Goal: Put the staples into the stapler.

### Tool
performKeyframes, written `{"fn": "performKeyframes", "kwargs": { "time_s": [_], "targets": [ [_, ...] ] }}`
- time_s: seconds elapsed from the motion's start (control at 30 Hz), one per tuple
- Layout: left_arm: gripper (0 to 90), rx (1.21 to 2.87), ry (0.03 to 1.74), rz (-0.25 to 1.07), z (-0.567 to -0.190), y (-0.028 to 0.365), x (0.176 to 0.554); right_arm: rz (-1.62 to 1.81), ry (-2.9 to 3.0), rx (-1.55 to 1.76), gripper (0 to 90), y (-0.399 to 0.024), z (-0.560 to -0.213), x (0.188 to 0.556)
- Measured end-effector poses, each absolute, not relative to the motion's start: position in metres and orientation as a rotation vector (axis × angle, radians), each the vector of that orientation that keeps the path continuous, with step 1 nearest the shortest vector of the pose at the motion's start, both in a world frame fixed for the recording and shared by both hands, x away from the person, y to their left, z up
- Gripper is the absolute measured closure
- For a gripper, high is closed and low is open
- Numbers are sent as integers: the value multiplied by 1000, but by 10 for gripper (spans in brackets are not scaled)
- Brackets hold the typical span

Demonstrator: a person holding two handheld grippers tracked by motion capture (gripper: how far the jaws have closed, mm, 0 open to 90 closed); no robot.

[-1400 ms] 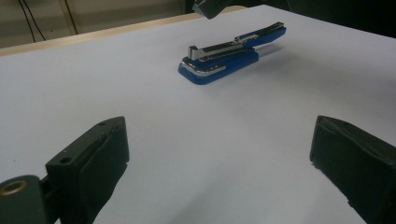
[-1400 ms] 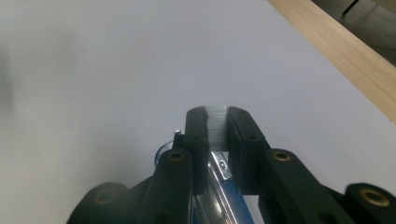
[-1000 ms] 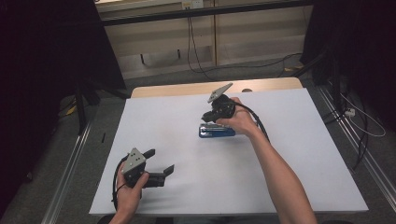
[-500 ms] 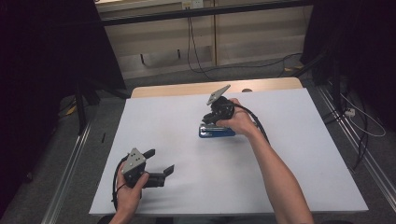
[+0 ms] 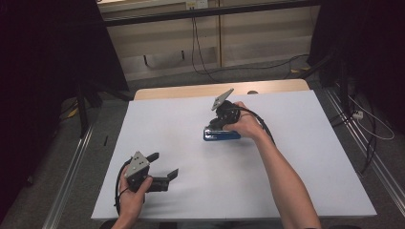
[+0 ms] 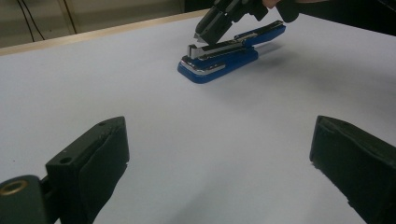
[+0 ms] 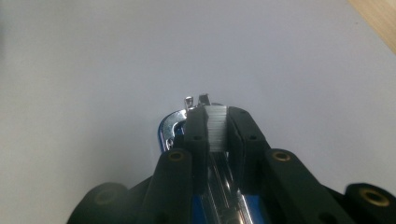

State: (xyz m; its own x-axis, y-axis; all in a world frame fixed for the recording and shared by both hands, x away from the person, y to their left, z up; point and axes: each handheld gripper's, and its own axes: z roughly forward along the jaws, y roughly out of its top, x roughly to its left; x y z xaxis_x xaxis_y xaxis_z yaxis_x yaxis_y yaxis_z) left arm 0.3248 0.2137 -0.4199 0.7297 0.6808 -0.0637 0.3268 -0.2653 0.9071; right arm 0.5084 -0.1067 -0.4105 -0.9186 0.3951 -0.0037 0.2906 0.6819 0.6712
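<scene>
At the near edge of the table (image 5: 296, 157), the person's left hand (image 5: 130, 199) is holding the left gripper (image 5: 162, 168) low over the white surface, its fingers (image 6: 95, 163) standing released and wide apart with nothing but bare table between them. Farther out, near the middle of the table and well apart from that gripper, a blue stapler (image 5: 220, 135) is lying on the white surface; in the left gripper view its top arm (image 6: 259, 33) is lifted open at an angle, exposing the metal channel. The right hand (image 5: 248, 125) is holding the right gripper (image 5: 213, 125) tilted down over the stapler's front end. In the right gripper view, the fingers (image 7: 196, 128) are clenching a strip of silver staples (image 7: 217, 126) between them, right above the stapler's open channel. Beyond the white sheet, a strip of bare wood (image 5: 191, 90) is showing along the table's far edge.
</scene>
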Motion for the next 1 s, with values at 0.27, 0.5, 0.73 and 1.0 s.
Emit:
{"fn": "performKeyframes", "kwargs": {
  "time_s": [0.27, 0.5, 0.73, 1.0],
  "targets": [
    [50, 1867, 779, 415, -420, 213, 324, 1036, 2767, 527, 795, -105, -411, 506],
    [50, 1869, 779, 417, -420, 214, 325, 1030, 2769, 497, 795, -100, -414, 506],
    [50, 1871, 781, 413, -420, 213, 325, 1011, 2783, 486, 795, -103, -413, 506],
    [50, 1875, 782, 411, -421, 213, 325, 1005, 2779, 467, 795, -102, -413, 506]
  ]
}}
